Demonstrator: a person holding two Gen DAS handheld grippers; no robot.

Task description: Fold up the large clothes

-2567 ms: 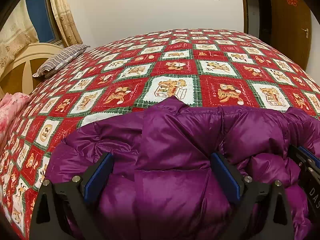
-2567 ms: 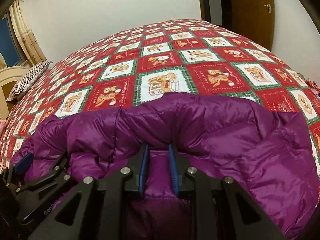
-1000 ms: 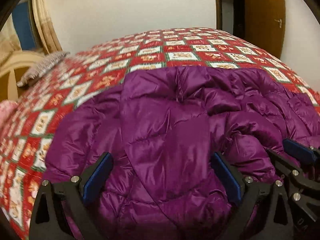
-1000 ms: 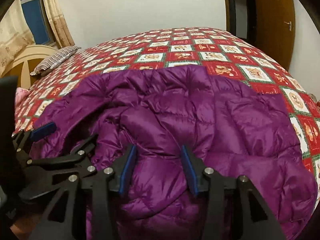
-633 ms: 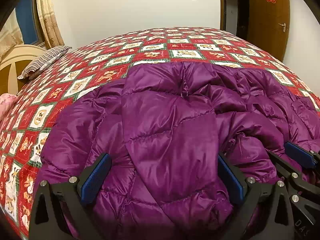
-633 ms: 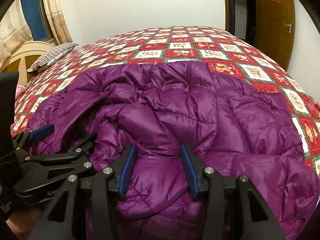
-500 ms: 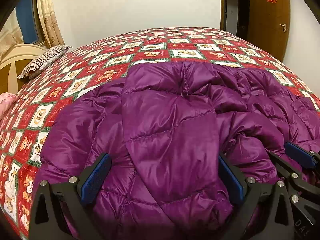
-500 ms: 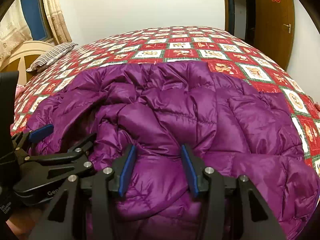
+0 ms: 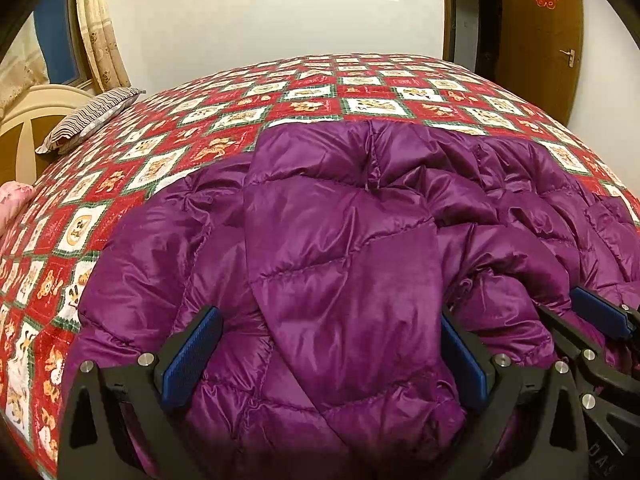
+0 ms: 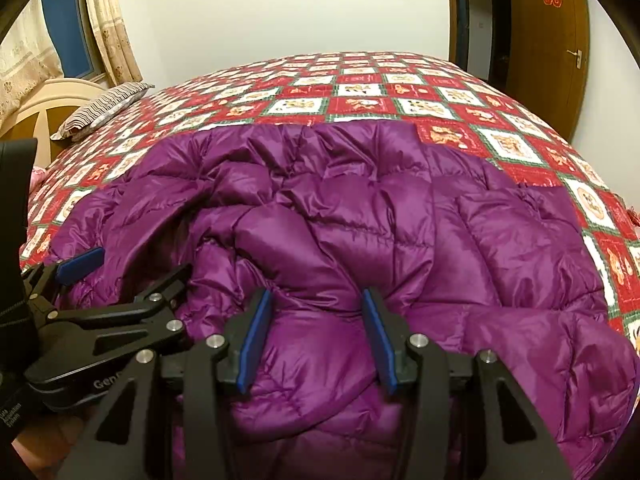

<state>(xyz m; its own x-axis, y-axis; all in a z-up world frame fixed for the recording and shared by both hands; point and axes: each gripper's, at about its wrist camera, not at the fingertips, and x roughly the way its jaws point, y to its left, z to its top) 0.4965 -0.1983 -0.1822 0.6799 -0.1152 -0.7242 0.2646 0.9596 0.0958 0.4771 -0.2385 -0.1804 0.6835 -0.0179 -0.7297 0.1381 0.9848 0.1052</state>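
Observation:
A large purple puffer jacket (image 9: 340,248) lies spread on the bed, rumpled with a fold across its middle; it fills the right wrist view (image 10: 400,220) too. My left gripper (image 9: 324,344) is wide open, its blue pads either side of a jacket panel at the near edge, gripping nothing. My right gripper (image 10: 318,332) is open, with a bulge of jacket fabric lying between its pads. Each gripper shows in the other's view, the right gripper at the right edge of the left wrist view (image 9: 600,320) and the left gripper at the left of the right wrist view (image 10: 120,292).
The bed has a red, white and green patterned quilt (image 9: 360,92). A striped pillow (image 9: 92,116) and cream headboard (image 9: 36,120) are at the left. A wooden door (image 9: 540,28) and white wall stand beyond the bed. Something pink (image 9: 12,200) lies at the left edge.
Since 2.6 s ago the right gripper has opened off the jacket and both grippers have pulled back, showing the jacket spread out. In the last second little has moved.

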